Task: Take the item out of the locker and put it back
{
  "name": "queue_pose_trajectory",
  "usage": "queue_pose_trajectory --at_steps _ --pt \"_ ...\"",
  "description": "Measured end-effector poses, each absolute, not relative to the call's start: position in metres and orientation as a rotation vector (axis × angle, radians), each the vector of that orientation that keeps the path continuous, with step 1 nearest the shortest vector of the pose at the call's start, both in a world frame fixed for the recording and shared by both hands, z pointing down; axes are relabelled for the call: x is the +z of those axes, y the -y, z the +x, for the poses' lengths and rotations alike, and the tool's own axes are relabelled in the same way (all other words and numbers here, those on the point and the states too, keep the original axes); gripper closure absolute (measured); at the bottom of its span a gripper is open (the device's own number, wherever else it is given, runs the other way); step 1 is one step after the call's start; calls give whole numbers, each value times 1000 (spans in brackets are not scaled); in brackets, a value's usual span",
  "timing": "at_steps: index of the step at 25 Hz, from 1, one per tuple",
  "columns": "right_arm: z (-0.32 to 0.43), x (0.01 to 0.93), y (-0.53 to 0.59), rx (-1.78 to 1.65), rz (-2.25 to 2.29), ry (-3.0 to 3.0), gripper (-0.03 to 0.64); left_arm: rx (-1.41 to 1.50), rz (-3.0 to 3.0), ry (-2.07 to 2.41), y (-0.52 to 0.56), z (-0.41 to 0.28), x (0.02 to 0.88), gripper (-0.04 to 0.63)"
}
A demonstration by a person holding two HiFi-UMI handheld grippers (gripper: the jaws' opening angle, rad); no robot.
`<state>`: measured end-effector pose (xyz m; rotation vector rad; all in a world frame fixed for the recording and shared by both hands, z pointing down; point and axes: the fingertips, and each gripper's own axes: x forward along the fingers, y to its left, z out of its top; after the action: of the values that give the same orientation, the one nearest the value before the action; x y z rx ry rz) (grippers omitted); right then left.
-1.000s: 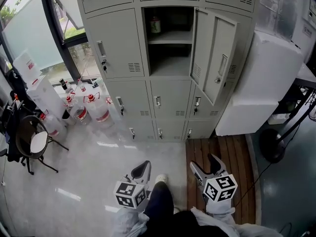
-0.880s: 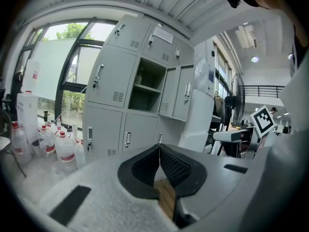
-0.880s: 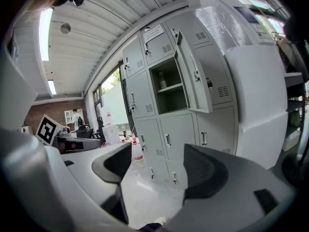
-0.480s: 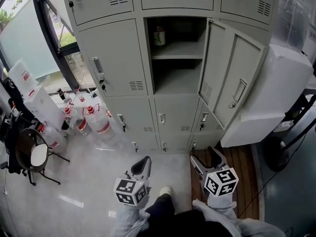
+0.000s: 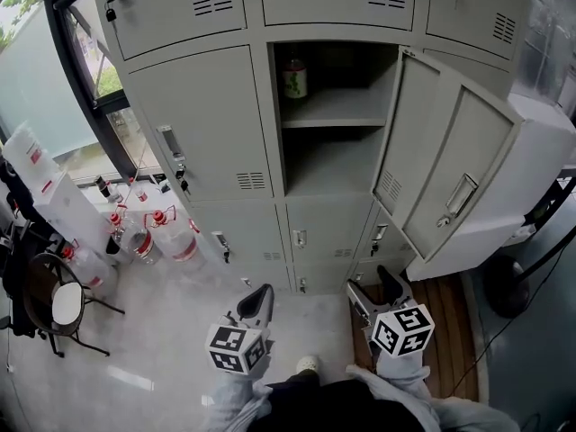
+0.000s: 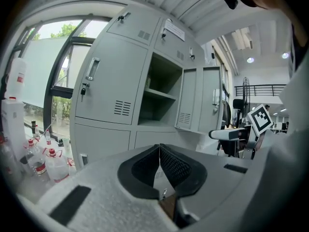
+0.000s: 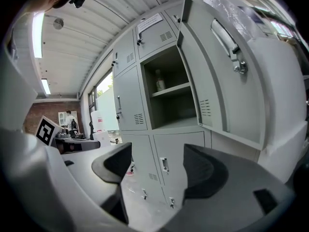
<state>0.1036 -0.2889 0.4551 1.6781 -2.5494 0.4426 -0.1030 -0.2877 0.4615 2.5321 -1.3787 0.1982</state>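
Observation:
The grey locker (image 5: 328, 120) has its door (image 5: 450, 183) swung out to the right. A small bottle with a red cap (image 5: 294, 77) stands on the upper shelf at the left; the lower shelf looks bare. The right gripper view shows the same bottle (image 7: 160, 81). My left gripper (image 5: 260, 293) is low in front of the lockers, shut with nothing between its pads (image 6: 170, 164). My right gripper (image 5: 373, 286) is beside it, level with it and open, holding nothing (image 7: 157, 166). Both are well short of the open compartment.
Several water jugs with red caps (image 5: 171, 237) stand on the floor at the left, by white boxes (image 5: 45, 196) and a folding chair (image 5: 54, 304). A big white wrapped unit (image 5: 540, 151) stands behind the open door. A wooden floor mat (image 5: 445, 331) lies at the right.
The lockers have come nearer and larger in the head view as both grippers and the person moved toward them. The jaws look unchanged and nothing was grasped.

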Motion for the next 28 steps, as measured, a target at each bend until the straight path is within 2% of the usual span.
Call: queue_pose_trajectory --at_steps 11,28 --pt "97 421 356 359 1815 2593 291 155 2606 1348 351 -115 451 588" --pt "53 243 476 5 1634 2851 291 22 2770 1472 414 -119 353 588"
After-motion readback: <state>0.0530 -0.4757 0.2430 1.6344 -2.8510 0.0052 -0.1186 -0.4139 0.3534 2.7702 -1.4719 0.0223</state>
